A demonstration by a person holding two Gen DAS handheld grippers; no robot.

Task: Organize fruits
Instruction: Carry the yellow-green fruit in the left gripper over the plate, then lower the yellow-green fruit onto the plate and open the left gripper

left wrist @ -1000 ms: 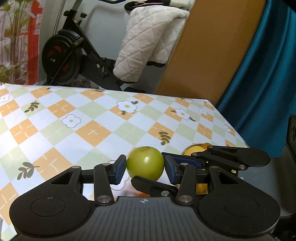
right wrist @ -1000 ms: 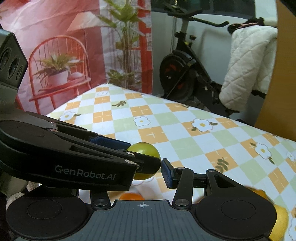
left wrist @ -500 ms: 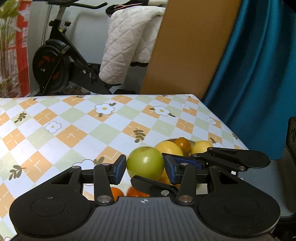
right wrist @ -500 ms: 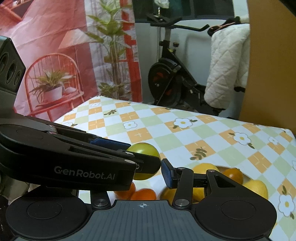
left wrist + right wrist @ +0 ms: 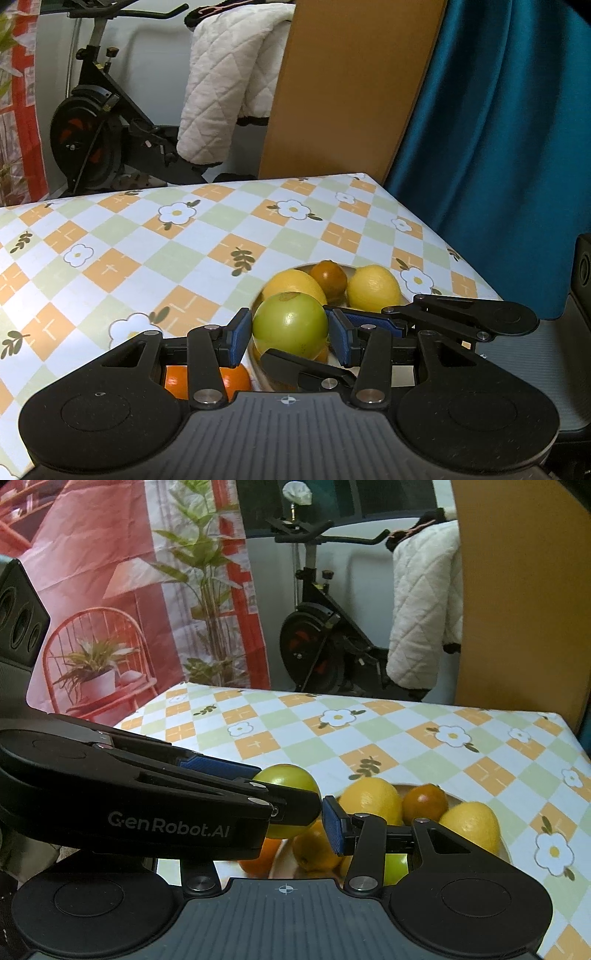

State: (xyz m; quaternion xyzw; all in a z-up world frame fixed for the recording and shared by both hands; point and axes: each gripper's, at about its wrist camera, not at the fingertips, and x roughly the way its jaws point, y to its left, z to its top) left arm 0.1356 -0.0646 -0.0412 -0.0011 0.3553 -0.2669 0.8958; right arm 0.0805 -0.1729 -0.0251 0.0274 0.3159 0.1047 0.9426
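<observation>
My left gripper (image 5: 290,334) is shut on a green apple (image 5: 291,326) and holds it above the near rim of a fruit bowl (image 5: 258,365). The bowl holds two lemons (image 5: 373,288), a dark orange (image 5: 328,275) and more fruit below. An orange (image 5: 231,380) lies on the table left of the bowl. In the right wrist view the left gripper's arm (image 5: 147,797) crosses in front with the apple (image 5: 286,775). My right gripper (image 5: 295,830) is open and empty; its left finger is hidden behind that arm. The bowl (image 5: 458,799) lies just ahead.
The table has a checked flower cloth (image 5: 177,236); its right edge (image 5: 443,240) runs close to the bowl, beside a blue curtain (image 5: 509,147). An exercise bike (image 5: 325,642) with a white quilt and a brown board (image 5: 347,88) stand behind the table.
Both grippers have swung right and forward across the table. The fruit bowl has come fully into view, and the held apple now hangs over its near rim.
</observation>
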